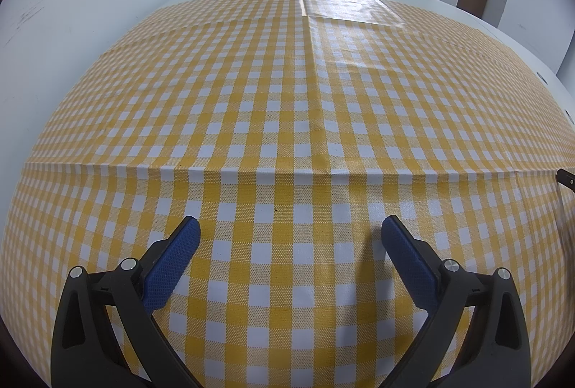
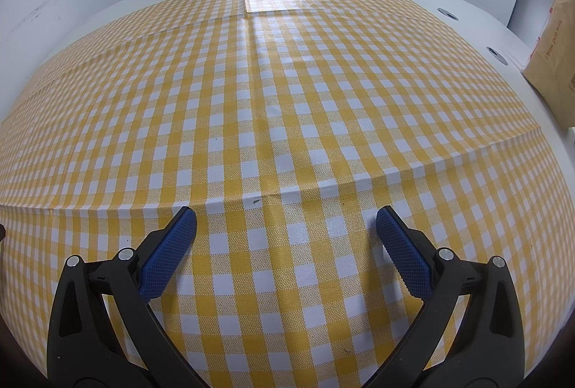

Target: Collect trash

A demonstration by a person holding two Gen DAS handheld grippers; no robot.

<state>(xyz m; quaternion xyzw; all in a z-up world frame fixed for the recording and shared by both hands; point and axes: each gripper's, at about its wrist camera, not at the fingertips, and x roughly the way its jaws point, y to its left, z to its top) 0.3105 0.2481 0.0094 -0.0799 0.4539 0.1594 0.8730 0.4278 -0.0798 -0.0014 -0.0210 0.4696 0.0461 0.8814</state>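
Observation:
No piece of trash shows in either view. My left gripper (image 1: 291, 226) is open and empty, low over a yellow and white checked tablecloth (image 1: 287, 100). My right gripper (image 2: 286, 217) is open and empty over the same cloth (image 2: 287, 100). A brown paper bag (image 2: 553, 46) with red print stands at the right edge of the right wrist view, on the bare white table beside the cloth.
The cloth lies on a white table (image 1: 72, 28) with fold creases across it. Two round cable ports (image 2: 497, 54) sit in the table near the bag. A dark object (image 1: 566, 179) pokes in at the right edge. A doorway and cabinets lie beyond the table.

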